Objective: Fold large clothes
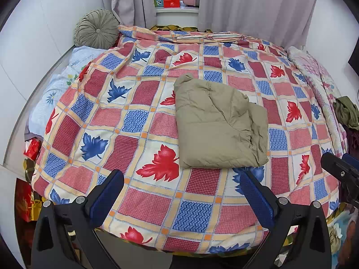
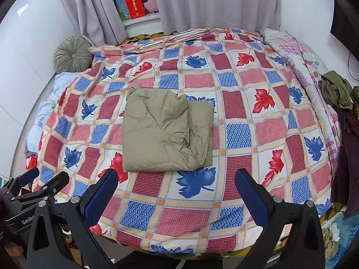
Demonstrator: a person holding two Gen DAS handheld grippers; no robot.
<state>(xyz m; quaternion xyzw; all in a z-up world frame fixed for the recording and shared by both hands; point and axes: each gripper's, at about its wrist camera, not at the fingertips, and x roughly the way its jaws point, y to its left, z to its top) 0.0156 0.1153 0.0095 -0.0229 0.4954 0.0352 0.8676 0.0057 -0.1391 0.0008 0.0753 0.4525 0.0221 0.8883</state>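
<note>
Folded jacket (image 2: 166, 132) just beyond empty right tool (image 2: 177, 192)

Khaki padded garment (image 1: 218, 124) (image 2: 166, 132): folded into approx. square bundle, creased, lying flat at bed ctr on patterned quilt (image 1: 139, 116).

The bed (image 1: 157, 116) is being viewed from its foot by both wrist cameras, angled downward toward 12 o'clock; the folded jacket (image 1: 219, 123) is being shared, near.
</note>
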